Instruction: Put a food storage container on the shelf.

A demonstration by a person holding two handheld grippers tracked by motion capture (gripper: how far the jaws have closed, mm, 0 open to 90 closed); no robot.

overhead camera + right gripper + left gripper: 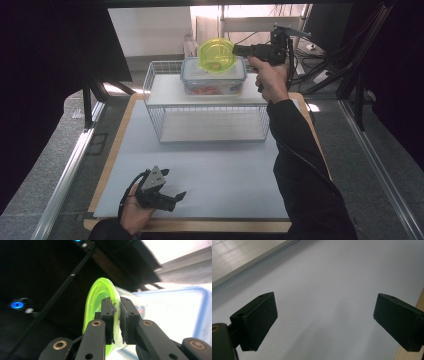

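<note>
From the high view: one green bowl (217, 55), tilted, above one lidded clear container (214, 76) on one wire rack (207, 102). The right gripper (239, 50) pinches the bowl's rim. The left gripper (176, 198) rests near the table's front edge, jaws spread, holding nothing.

Left gripper view: its jaws are wide apart over bare tabletop (332, 285).

Right gripper view: narrow jaws clamp the bowl (96, 300) edge; the container's (175, 312) contents are blurred.

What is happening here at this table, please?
A person works with a claw in each hand. The right claw is shut on the rim of a green bowl and holds it tilted above a lidded clear container on top of a wire rack. The left claw is open over the white mat, holding nothing.
</note>
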